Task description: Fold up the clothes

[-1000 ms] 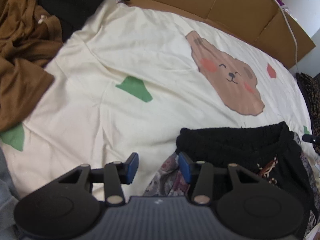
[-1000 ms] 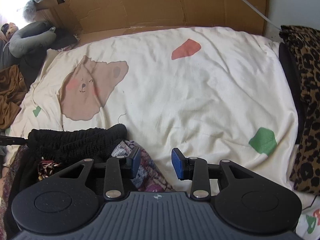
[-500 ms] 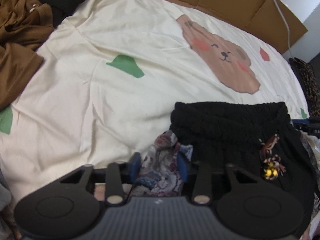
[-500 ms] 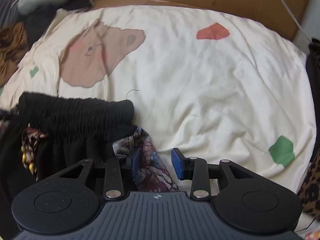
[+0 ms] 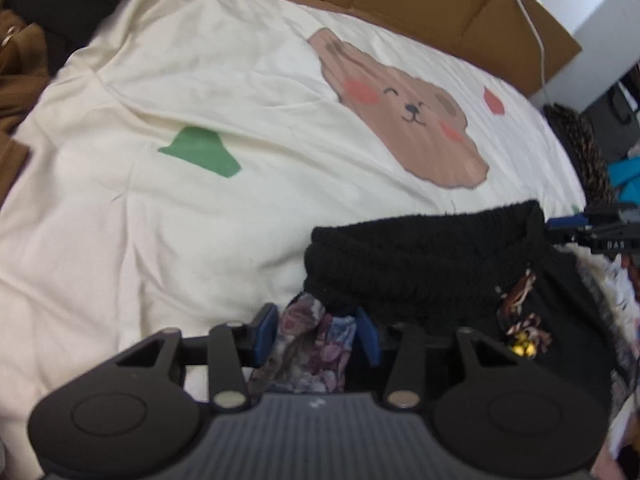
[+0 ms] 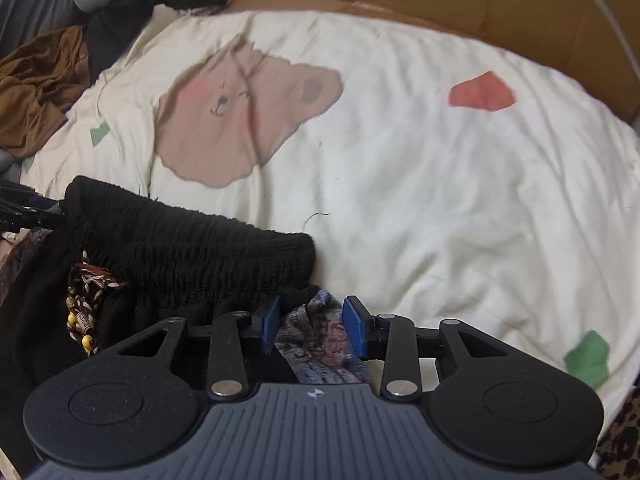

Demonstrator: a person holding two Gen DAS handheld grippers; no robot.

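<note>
**Left wrist view: garment held at both corners near front edge of bed**

Left wrist cam: left gripper [image 5: 316,332] has patterned fabric bunched between its blue pads, jaws partly closed round it; looks like a pinch, tho whether pads press tight I can't be sure. Fabric is the floral part of a black garment [image 5: 420,264] w/ a gathered elastic band and a beaded tassel [image 5: 520,336]. Right wrist cam: right gripper [image 6: 311,324] same story: floral cloth between the pads, jaws narrowed, not fully shut.

Where it lies: garment sits at the near edge of the bedsheet [image 5: 160,220], the cream one w/ bear print [image 5: 404,108], band end facing the bed's middle. Rest of the garment trails off toward the person, out of view.

Progress, as a judgement: garment not folded flat yet. It's bunched and held from both sides, band slightly lifted on one end. That fits either spreading it out on the sheet or carrying a fold across; pics don't settle which. Brown clothes [image 6: 36,92] heaped at the far left corner look unfolded, and leopard-print cloth [image 5: 588,152] lies at the right edge, so more remains either way.
</note>
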